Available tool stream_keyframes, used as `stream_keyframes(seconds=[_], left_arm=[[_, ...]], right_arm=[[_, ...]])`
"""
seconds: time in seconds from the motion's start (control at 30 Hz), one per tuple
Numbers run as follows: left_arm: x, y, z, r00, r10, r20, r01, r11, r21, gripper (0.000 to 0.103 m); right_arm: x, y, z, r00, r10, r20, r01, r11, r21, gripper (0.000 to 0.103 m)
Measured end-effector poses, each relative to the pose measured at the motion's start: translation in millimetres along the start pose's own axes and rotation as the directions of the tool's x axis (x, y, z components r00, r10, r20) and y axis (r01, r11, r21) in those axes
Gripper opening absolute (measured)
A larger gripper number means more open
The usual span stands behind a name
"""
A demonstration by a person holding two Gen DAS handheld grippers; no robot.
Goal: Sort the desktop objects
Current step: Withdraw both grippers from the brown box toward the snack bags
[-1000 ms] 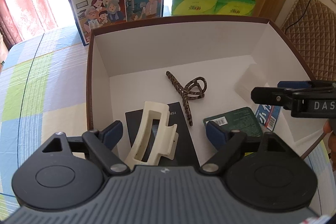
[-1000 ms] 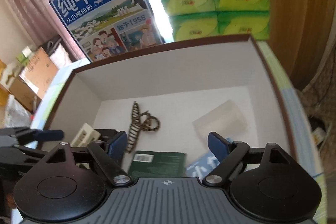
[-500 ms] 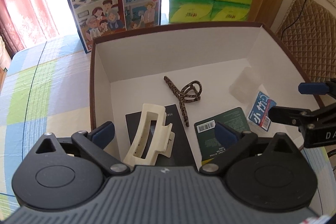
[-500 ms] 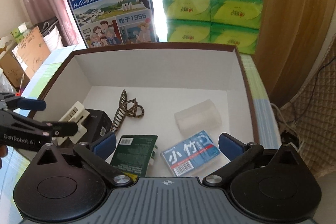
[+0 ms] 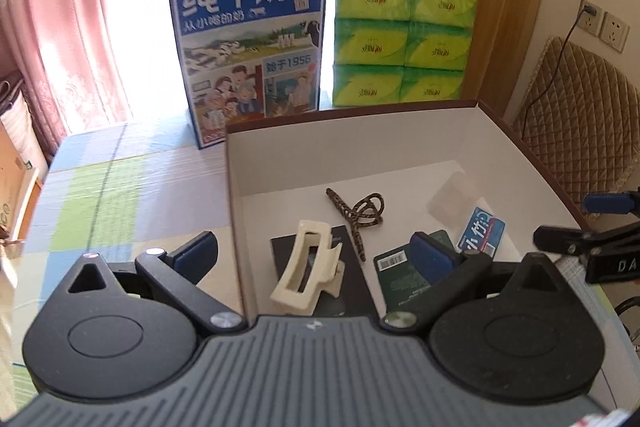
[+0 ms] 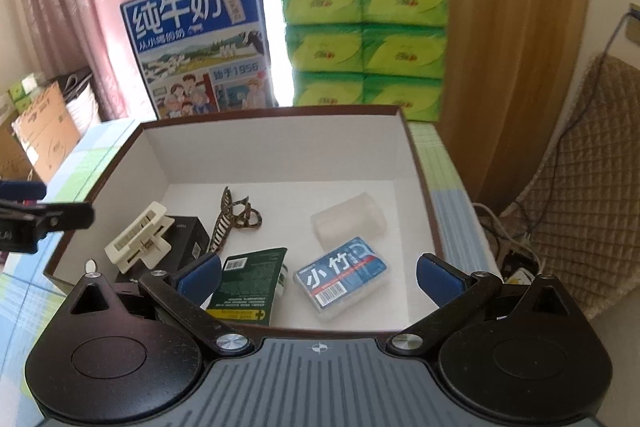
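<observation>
Both the left gripper (image 5: 316, 251) and right gripper (image 6: 318, 273) are hanging wide and empty above the brown-rimmed white cardboard box (image 6: 276, 147), where the cream plastic hair claw (image 5: 306, 267) and other items are lying at centre frame; sorting seems finished, so backing away is probably next

Each hand-held gripper (image 5: 314, 253) (image 6: 318, 277) has black linkage arms, silver screws, blue finger pads (image 5: 430, 253), and a ribbed grey body.
</observation>
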State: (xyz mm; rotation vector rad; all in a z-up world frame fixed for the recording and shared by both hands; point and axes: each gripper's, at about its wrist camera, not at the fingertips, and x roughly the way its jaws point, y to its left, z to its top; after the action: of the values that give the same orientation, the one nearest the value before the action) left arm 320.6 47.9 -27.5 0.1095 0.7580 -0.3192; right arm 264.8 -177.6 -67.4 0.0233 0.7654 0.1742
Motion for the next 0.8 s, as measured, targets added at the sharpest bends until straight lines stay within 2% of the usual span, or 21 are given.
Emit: stream_keyframes(seconds=[0.4,0.8], left_arm=[[-47,10,-35,0.998,0.044,-0.049,-0.046,0.998,-0.042,0.100],[-76,7,-85,0.992,0.036,-0.123,-0.047,0.995,-0.089,0.100]], right_arm=[[-47,10,-20,1.000,0.005,0.031,-0.005,1.000,-0.001,0.101],[-65,19,-63,0.998,0.039,-0.044,-0.039,0.999,0.001,0.101]])
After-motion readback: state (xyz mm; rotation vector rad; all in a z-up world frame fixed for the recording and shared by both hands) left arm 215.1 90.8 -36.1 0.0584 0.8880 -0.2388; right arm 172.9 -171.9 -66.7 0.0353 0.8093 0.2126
